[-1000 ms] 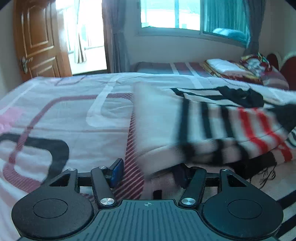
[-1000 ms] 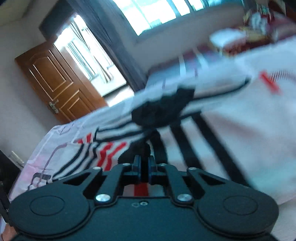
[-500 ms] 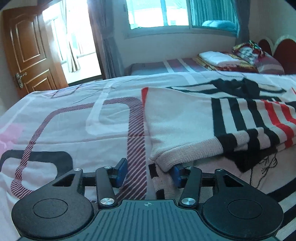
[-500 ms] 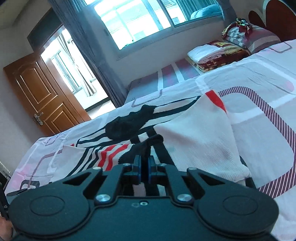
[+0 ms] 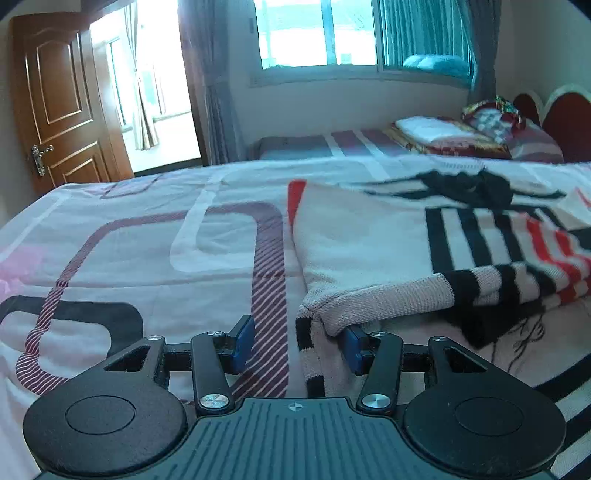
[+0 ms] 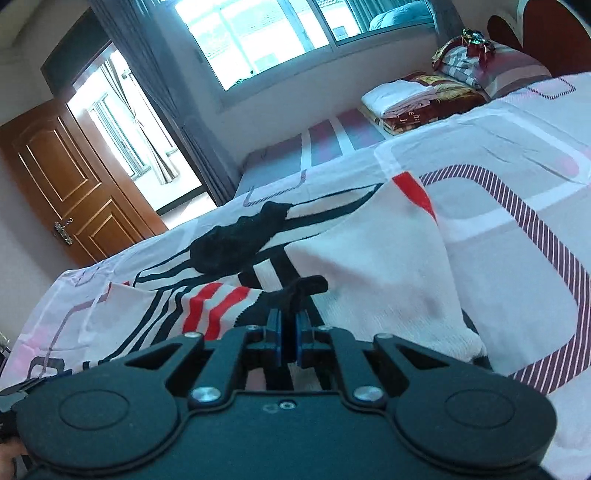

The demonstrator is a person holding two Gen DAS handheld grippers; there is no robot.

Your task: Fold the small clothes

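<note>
So the knit sweater [image 5: 369, 236], cream with black and red stripes, is lying on the bed folded over on itself, and we can see its doubled-up hem edge sitting right in front of our left gripper [image 5: 297, 341]. That gripper has its blue pads [image 5: 243, 341] spread wide apart, with the folded corner of the sweater sitting between them and touching the right-hand pad, nothing pinched. Over on the other side, our right gripper [image 6: 287, 341] has its jaws pressed nearly together on a black bit of the sweater [image 6: 388, 280] that pokes up just past the tips. Underneath is the patterned bedsheet [image 5: 147, 251] with those rounded purple and black shapes. Further back there's a second bed with a folded blanket pile [image 6: 417, 99], a wooden door [image 5: 62, 99] off to the left, and a bright window [image 6: 280, 33] with grey curtains.
</note>
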